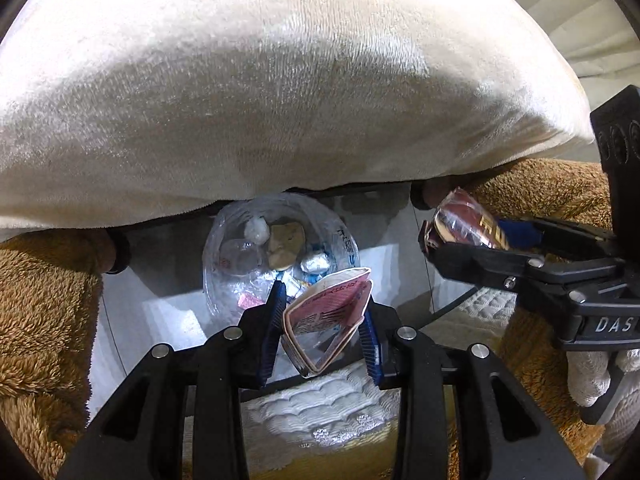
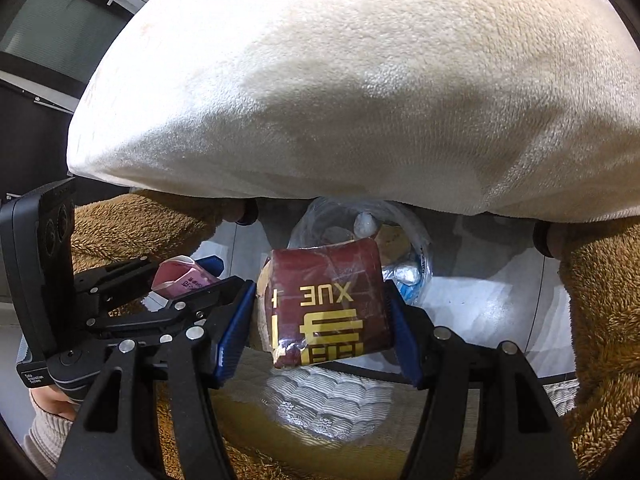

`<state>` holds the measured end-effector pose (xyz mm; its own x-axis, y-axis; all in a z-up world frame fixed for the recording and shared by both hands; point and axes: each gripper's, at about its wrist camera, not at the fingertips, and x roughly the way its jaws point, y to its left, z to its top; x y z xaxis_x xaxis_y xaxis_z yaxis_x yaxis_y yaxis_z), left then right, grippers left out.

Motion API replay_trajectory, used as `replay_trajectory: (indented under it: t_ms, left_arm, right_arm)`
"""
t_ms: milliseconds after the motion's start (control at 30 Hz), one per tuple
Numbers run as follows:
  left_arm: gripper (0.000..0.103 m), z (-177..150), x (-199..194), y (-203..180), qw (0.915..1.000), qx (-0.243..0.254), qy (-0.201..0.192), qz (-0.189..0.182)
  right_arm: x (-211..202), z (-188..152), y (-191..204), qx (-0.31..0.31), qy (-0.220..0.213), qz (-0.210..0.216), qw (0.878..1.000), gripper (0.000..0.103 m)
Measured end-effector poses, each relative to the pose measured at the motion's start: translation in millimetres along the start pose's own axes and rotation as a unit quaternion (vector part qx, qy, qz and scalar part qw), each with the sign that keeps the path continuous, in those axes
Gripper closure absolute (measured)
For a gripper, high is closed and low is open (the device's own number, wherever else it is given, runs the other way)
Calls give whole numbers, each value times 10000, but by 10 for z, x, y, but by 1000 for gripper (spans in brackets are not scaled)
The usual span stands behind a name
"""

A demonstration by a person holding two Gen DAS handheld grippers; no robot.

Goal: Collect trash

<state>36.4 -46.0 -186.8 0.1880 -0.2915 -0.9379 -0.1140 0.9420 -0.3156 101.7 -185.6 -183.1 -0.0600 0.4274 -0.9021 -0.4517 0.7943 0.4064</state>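
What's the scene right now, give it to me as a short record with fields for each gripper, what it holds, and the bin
left gripper: shut on pink pack, which looks squashed
right gripper: shut on red pack, gold "XUE" print, plastic film partly loose
bin: clear bag liner, below and ahead of both grippers, already holding wrappers and crumpled scraps
above: white cushion
sides: brown fleece
status: both packs held, neither dropped in yet

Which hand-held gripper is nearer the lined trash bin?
Left, narrowly, judging by the views. The left hand-held gripper holds a pink carton over the trash bin; the right hand-held gripper, gripping a maroon packet, sits beside it.
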Motion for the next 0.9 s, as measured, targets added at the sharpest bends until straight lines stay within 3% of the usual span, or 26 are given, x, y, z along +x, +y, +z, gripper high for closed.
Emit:
replay_trajectory:
  t_ms: [33, 67, 133, 700, 900]
  left_arm:
    - [62, -3, 41, -12, 9999, 40, 128, -11]
    - [50, -13, 62, -37, 9997, 100, 172, 150]
    - [42, -14, 24, -70, 9987, 176, 24, 471]
    - [42, 24, -252, -3, 9983, 29, -515, 285]
    - [42, 29, -452, -31, 9946, 140, -1000, 247]
  right_arm:
    - [-22, -2, 15, -53, -57, -15, 10000, 36]
    - [-55, -13, 16, -93, -130, -48, 9999, 25]
    - [-95, -20, 5, -78, -283, -102, 9995, 24]
    - [-369, -27, -53, -107, -838, -112, 9964, 24]
    - [-546, -33, -42, -204, -1255, -92, 9918, 24]
